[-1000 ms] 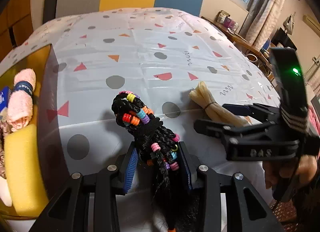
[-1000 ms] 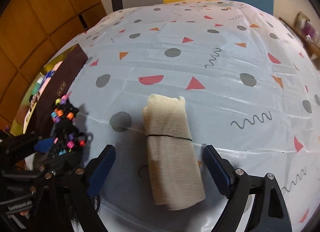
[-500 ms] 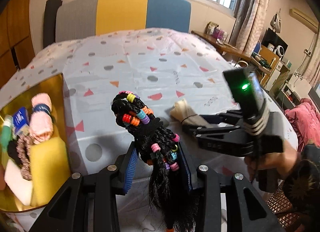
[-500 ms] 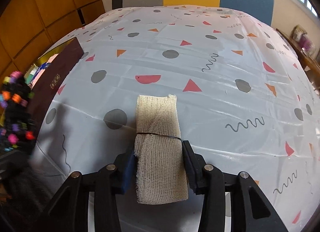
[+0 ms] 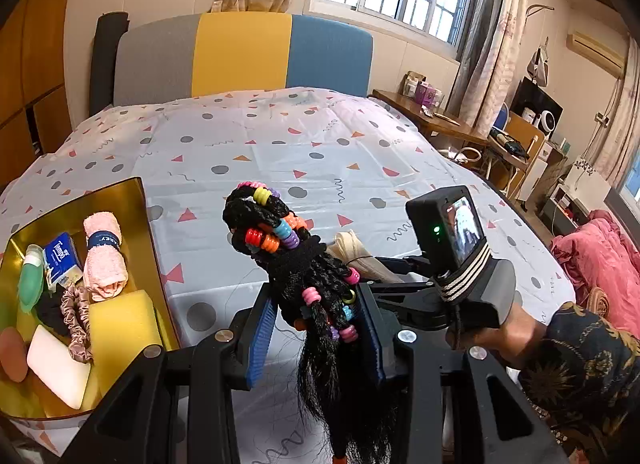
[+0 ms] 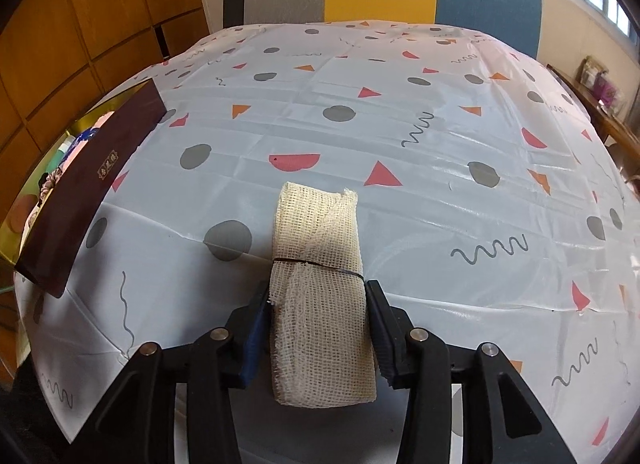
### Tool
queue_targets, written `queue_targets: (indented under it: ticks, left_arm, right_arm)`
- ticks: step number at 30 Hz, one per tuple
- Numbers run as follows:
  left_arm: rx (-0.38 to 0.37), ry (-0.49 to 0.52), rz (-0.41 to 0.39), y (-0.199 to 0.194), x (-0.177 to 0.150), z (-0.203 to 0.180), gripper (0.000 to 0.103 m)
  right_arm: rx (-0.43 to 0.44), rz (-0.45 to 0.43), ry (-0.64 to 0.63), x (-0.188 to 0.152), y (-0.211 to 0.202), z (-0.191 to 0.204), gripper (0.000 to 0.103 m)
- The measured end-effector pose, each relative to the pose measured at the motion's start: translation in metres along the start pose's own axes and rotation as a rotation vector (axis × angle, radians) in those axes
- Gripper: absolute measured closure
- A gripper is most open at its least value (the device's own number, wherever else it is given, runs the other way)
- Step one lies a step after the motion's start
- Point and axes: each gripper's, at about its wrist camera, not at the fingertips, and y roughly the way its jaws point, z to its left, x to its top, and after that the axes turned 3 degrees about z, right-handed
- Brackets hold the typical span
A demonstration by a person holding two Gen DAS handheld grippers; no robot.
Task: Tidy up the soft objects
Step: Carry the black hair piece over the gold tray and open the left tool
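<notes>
My left gripper [image 5: 316, 324] is shut on a black braided hairpiece with coloured beads [image 5: 296, 260] and holds it up above the bed. My right gripper [image 6: 320, 324] is shut on a cream gauze roll [image 6: 320, 304] tied with a thin black band; the roll's far end rests over the patterned sheet [image 6: 400, 124]. The right gripper also shows in the left wrist view [image 5: 420, 296], with the gauze roll [image 5: 352, 252] in its jaws. A gold-lined box [image 5: 132, 200] at the left holds soft items.
The box holds a pink rolled towel [image 5: 104, 256], yellow sponge [image 5: 120, 328], white sponge [image 5: 56, 368], scrunchie [image 5: 76, 320], tissue pack [image 5: 60, 256] and green bottle [image 5: 30, 284]. Its dark outer wall [image 6: 92, 188] shows at left. A desk [image 5: 432, 120] stands right of the bed.
The right gripper has closed on the gauze roll. The left gripper has risen with the hairpiece, so the box and room show more fully.
</notes>
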Motion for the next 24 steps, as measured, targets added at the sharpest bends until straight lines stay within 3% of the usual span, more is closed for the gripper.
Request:
queue_targets:
  ticks: [7,15,21,24]
  left_arm:
    - [-0.014,-0.009,-0.017,-0.011,0.0,0.002,0.064]
    - [-0.015,-0.027,-0.052,-0.033,0.003,0.01,0.064]
    - [-0.014,-0.099,-0.105,-0.066,0.008,0.041,0.064]
    - [0.013,-0.173,-0.154,-0.095,0.01,0.075,0.064]
  right_arm:
    - [-0.039,-0.03,-0.023,-0.002,0.0,0.006,0.057]
    - [-0.017,-0.04,0.001,-0.002,0.001,0.001,0.057]
    - [-0.029,-0.042,-0.008,-0.003,0.001,0.004,0.057]
    - [-0.031,-0.042,-0.01,-0.003,0.001,0.004,0.057]
